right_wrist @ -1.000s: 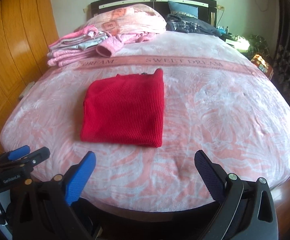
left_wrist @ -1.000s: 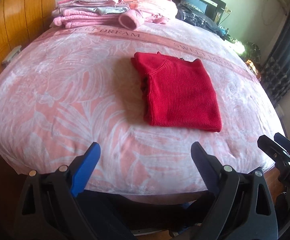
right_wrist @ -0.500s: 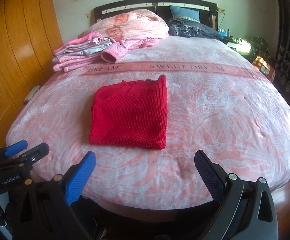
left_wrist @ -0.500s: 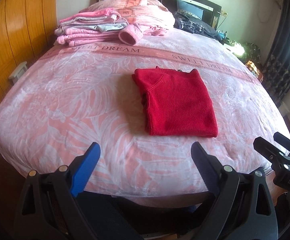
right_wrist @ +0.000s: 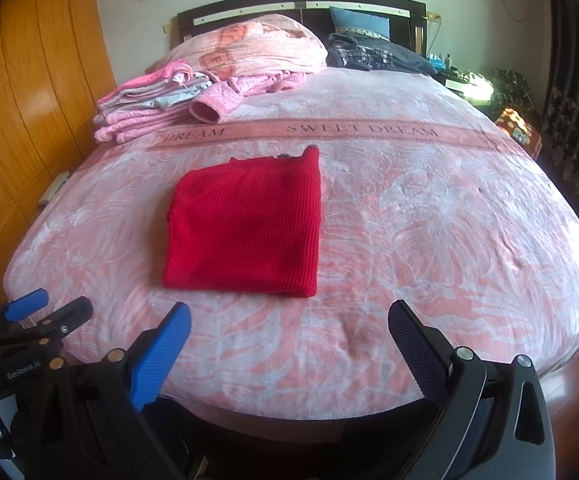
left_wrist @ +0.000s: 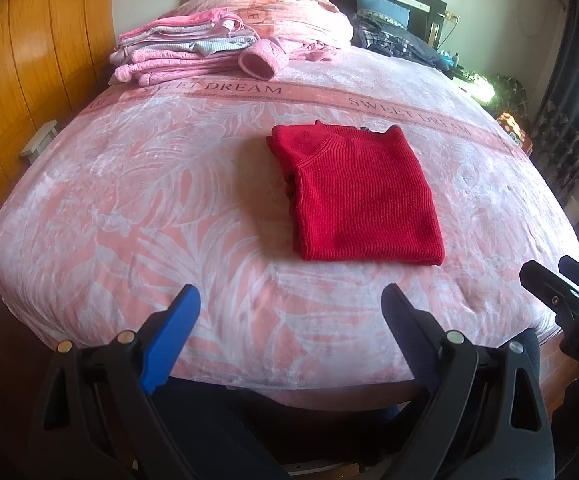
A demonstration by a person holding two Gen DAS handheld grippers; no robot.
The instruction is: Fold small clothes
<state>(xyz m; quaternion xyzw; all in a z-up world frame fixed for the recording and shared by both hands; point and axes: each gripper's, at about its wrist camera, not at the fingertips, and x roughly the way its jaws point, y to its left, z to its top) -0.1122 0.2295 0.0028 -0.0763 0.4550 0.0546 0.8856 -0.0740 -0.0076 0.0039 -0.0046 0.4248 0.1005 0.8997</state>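
Both tools (left_wrist: 291, 300) (right_wrist: 289, 318) agape, apparently level, sweater (right_wrist: 245, 224) apart

A folded red sweater (left_wrist: 359, 196) lies on the pink bedspread (left_wrist: 129, 208), beyond the left gripper's (left_wrist: 291, 304) spread fingers (left_wrist: 169, 332).

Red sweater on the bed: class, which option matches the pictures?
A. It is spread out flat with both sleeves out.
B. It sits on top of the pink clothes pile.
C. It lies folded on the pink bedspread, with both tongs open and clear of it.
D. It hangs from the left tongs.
C: the red sweater lies folded on the bedspread, apart from the open left tongs and right tongs.
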